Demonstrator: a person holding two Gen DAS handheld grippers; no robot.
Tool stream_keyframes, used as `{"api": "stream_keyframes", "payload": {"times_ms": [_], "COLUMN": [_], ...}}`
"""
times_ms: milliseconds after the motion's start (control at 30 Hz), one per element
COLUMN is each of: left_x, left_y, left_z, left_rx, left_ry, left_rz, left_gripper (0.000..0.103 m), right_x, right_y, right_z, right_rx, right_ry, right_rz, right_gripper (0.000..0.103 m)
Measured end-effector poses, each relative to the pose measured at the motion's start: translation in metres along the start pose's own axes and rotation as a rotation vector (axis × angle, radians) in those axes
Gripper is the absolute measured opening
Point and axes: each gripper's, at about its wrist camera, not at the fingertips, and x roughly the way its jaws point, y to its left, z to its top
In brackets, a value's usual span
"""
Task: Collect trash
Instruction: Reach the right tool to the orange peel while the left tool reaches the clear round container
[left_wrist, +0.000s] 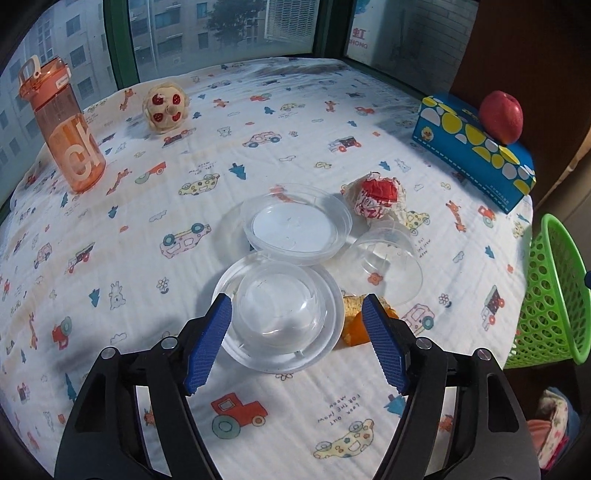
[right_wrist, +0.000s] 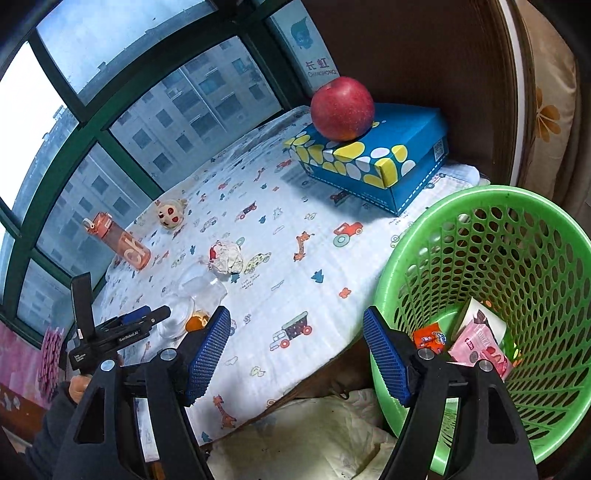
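In your left wrist view, the left claw (left_wrist: 297, 314) is spread wide and holds nothing. Its blue pads (left_wrist: 207, 347) flank a clear domed lid (left_wrist: 279, 319) that lies on the desk (left_wrist: 129, 221), which is covered with a cartoon-print cloth. Whether the pads touch the lid's rim you cannot tell. Just behind it sits a second clear lid (left_wrist: 297, 225), overlapping its far edge, and a clear cup (left_wrist: 388, 266) lies on its side just to the right. Orange peel (left_wrist: 354, 328) sits by your right pad, touching the domed lid's edge. A crumpled red-and-white wrapper (left_wrist: 376, 197) rests beyond the cup. Farther off stand an orange bottle (left_wrist: 64, 129), a small plush toy (left_wrist: 166, 107) and a blue box (left_wrist: 476, 147) with an apple (left_wrist: 502, 116) on top. The green basket (left_wrist: 550, 295) hangs off the desk's right edge.

In your right wrist view, the right claw (right_wrist: 297, 314) is also wide and holds nothing, over the desk's (right_wrist: 295, 240) near edge. The green basket (right_wrist: 498, 295) is right beside your right pad, with a pink packet (right_wrist: 480, 345) and an orange wrapper (right_wrist: 430, 336) inside. The crumpled wrapper (right_wrist: 227, 256), clear plastic pieces (right_wrist: 195, 295) and peel (right_wrist: 195, 321) lie well to the left, near the left claw (right_wrist: 147, 315). The apple (right_wrist: 341, 107) and blue box (right_wrist: 373, 155) sit behind.
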Motion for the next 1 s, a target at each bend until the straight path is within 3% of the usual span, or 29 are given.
{"api": "stream_keyframes", "payload": {"times_ms": [200,367,833,1000], "left_x": [0.012,0.017,-0.027,-0.041], "left_y": [0.004,0.008,0.028,0.039], "left_z": [-0.001,0.000,0.006,0.007], "left_rx": [-0.006,-0.010,-0.062,-0.079], "left_ry": [0.020,0.025,-0.060,-0.080], "left_rz": [0.005,0.016,-0.012,-0.013], "left_gripper": [0.069,0.052,0.051,0.051], "right_x": [0.014,0.023,0.066,0.094], "right_y": [0.013,0.025,0.077,0.100], "right_z": [-0.003,-0.007,-0.019,-0.030], "right_rx": [-0.022,-0.052,-0.188,-0.228], "right_ry": [0.031,0.051,0.120,0.169], "right_rz": [0.004,0.005,0.049,0.084], "right_gripper": [0.072,0.072,0.072,0.064]}}
